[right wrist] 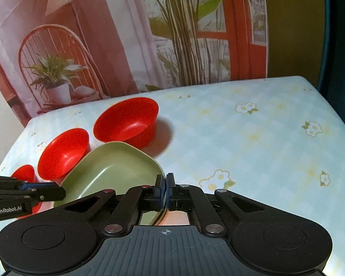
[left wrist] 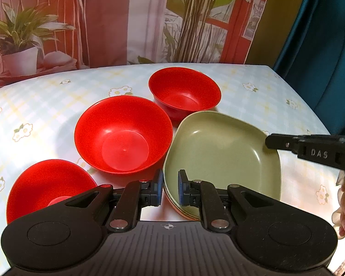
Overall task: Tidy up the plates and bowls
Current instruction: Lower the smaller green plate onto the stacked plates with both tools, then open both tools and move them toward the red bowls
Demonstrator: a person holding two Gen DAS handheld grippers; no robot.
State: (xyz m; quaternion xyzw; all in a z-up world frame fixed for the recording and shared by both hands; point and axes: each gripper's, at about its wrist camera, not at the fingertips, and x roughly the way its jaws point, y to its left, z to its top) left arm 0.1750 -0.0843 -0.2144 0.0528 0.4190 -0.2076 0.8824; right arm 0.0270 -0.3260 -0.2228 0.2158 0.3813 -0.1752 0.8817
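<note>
A green plate (left wrist: 220, 151) tops a small stack of plates on the flowered cloth. Three red bowls sit nearby: a far one (left wrist: 184, 92), a middle one (left wrist: 124, 135) and a near one (left wrist: 48, 186). My left gripper (left wrist: 169, 189) is slightly open, its pads astride the stack's near rim without touching. My right gripper (right wrist: 165, 192) is shut on the green plate's (right wrist: 117, 170) right rim; it enters the left wrist view from the right (left wrist: 271, 141). The bowls (right wrist: 126, 122) also show in the right wrist view.
The table (right wrist: 253, 142) has a pale blue flowered cloth. A printed backdrop (left wrist: 103, 23) with plants stands behind it. A dark teal curtain (left wrist: 322, 46) hangs at the right. The table's right edge is near the plates.
</note>
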